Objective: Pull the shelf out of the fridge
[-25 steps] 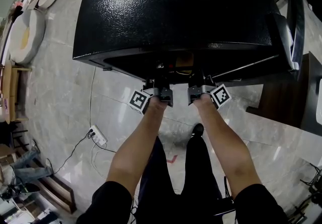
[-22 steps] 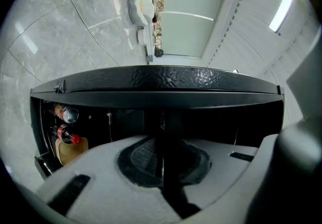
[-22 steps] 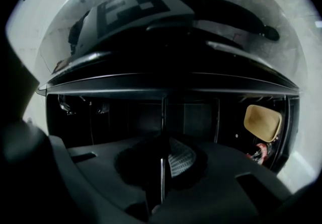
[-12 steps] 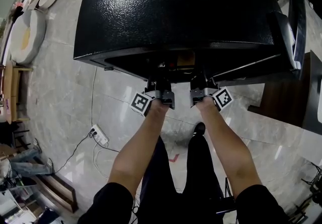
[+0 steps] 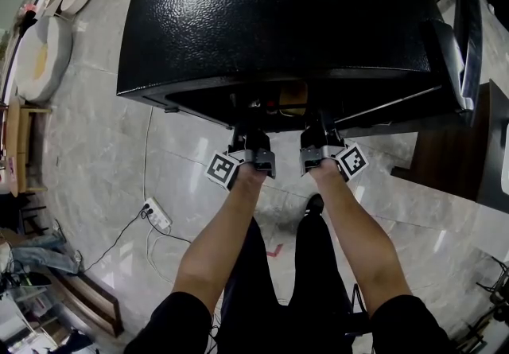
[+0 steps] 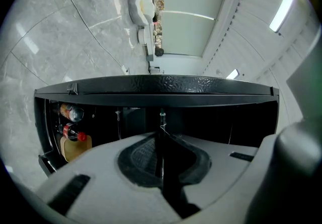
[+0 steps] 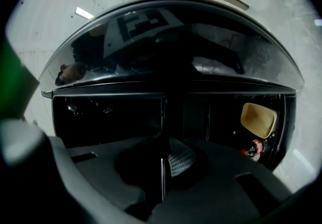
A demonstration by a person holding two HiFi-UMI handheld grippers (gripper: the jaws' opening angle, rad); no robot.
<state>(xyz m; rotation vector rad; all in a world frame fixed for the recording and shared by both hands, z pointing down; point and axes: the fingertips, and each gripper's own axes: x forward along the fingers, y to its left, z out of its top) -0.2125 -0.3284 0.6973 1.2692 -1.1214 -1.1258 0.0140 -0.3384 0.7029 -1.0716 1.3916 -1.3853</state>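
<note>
A black fridge [image 5: 278, 18] stands in front of me, seen from above, with its door [image 5: 465, 34] swung open to the right. Both grippers reach level into its dark opening, side by side. The shelf [image 6: 162, 117] shows only as a thin line, edge-on, running between each pair of pads. My left gripper [image 6: 161, 142] is shut on this shelf edge, and so is my right gripper [image 7: 162, 167] on the shelf [image 7: 163, 112]. In the head view the left gripper [image 5: 248, 131] and right gripper [image 5: 318, 131] have their tips hidden under the fridge top.
Inside the fridge are a red-capped bottle [image 6: 70, 132], a can [image 6: 70, 112] and a tan container [image 7: 259, 120]. A power strip [image 5: 155, 215] with a cable lies on the tiled floor at left. Dark wooden furniture [image 5: 461, 161] stands at right, round cushioned seats [image 5: 40, 54] at far left.
Both grippers sit a touch lower in the head view than a second ago; they stay shut on the shelf edge and nothing else has changed.
</note>
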